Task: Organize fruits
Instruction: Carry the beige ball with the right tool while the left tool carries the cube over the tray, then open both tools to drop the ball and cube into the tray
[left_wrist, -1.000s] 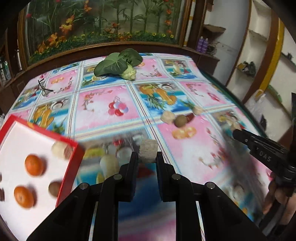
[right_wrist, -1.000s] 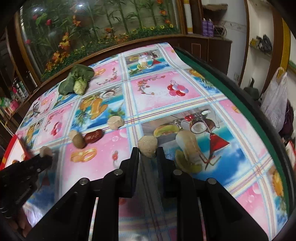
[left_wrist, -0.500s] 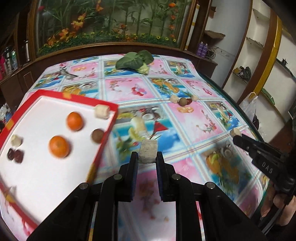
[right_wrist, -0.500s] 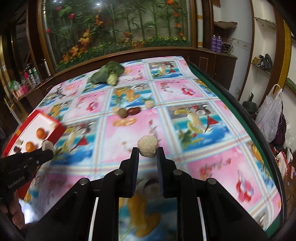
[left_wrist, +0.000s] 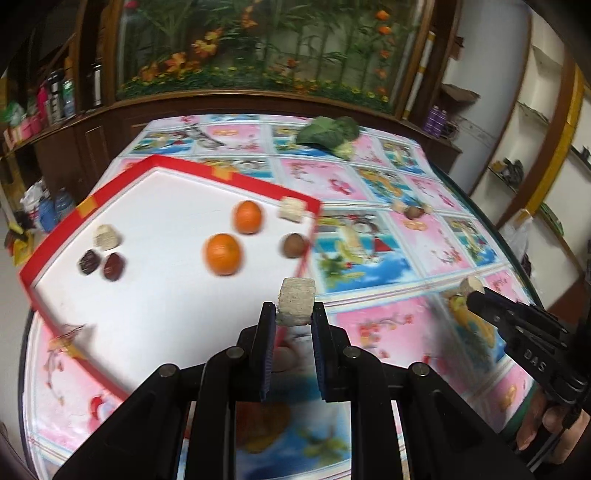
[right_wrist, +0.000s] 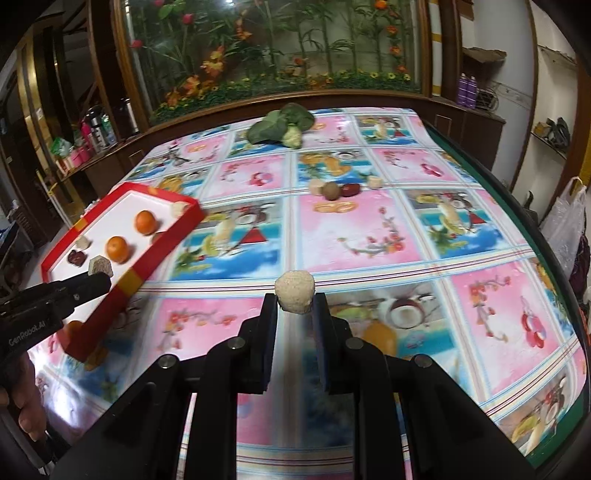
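My left gripper (left_wrist: 293, 314) is shut on a pale beige cube-shaped piece (left_wrist: 296, 301) and hangs over the right rim of the red-edged white tray (left_wrist: 166, 302). The tray holds two oranges (left_wrist: 223, 254), a brown round fruit (left_wrist: 293, 245), two dark red dates (left_wrist: 113, 266) and pale beige pieces (left_wrist: 107, 236). My right gripper (right_wrist: 295, 306) is shut on a rounder beige piece (right_wrist: 295, 291) above the patterned tablecloth, to the right of the tray (right_wrist: 129, 284). A small cluster of loose fruits (right_wrist: 330, 191) lies further back on the table.
A green leafy vegetable (right_wrist: 280, 125) lies at the far end of the table. The table's green right edge (right_wrist: 517, 206) drops off toward a plastic bag and shelves. Wooden cabinets and a planted glass case (left_wrist: 258, 48) stand behind. A hand (left_wrist: 546, 435) grips the right tool.
Both grippers have travelled left across the table with their beige pieces held. The tray has come fully into the left wrist view, and the loose fruit cluster has receded.
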